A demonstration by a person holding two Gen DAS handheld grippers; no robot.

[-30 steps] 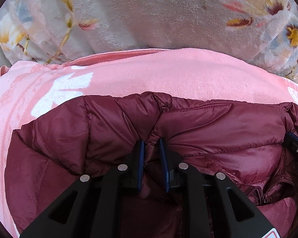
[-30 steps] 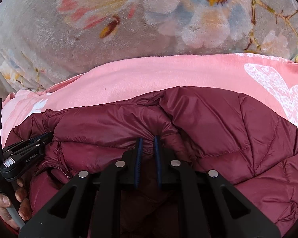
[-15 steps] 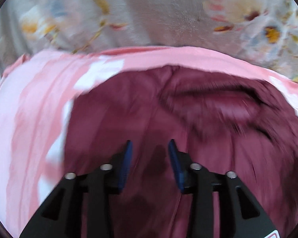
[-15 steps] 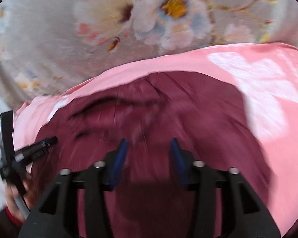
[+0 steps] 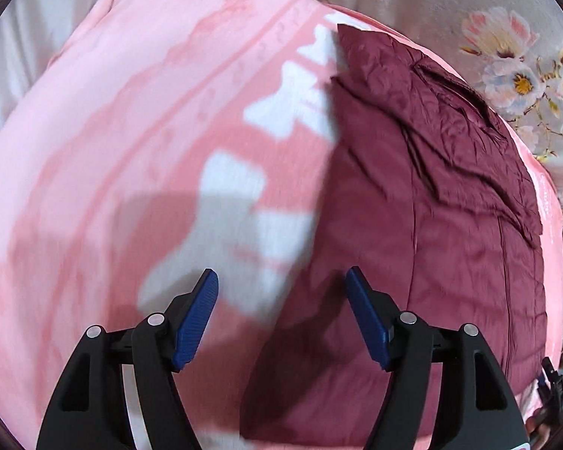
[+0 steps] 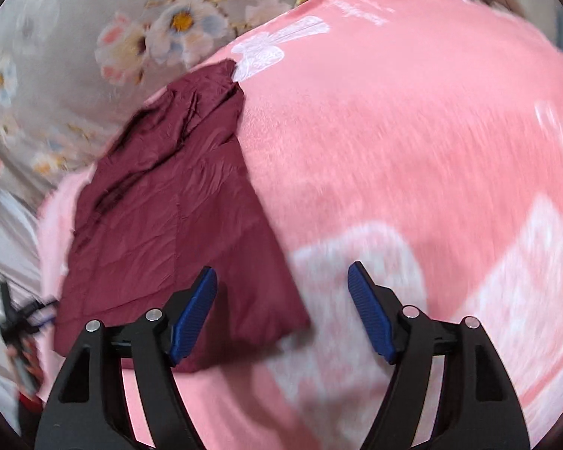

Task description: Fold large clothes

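A dark red quilted puffer jacket (image 5: 443, 202) lies folded flat on a pink blanket (image 5: 139, 142). In the left wrist view it fills the right half, and my left gripper (image 5: 281, 318) hangs over its near left edge, jaws opening, nothing between the blue pads (image 5: 197, 322). In the right wrist view the jacket (image 6: 176, 225) lies left of centre. My right gripper (image 6: 283, 315) hovers above its near right corner and the blanket (image 6: 413, 142), jaws opening and empty. The left gripper shows small at that view's left edge.
A grey floral bedspread (image 5: 506, 56) lies beyond the blanket, also at the upper left of the right wrist view as floral bedspread (image 6: 94, 37). White bow prints (image 6: 266, 48) mark the pink blanket. The other gripper's tip (image 5: 555, 386) shows at the lower right.
Both grippers have let go of the jacket's folded edge and opened. They have pulled back and apart, the left toward the jacket's left side, the right toward its right side. The jacket now lies flat.
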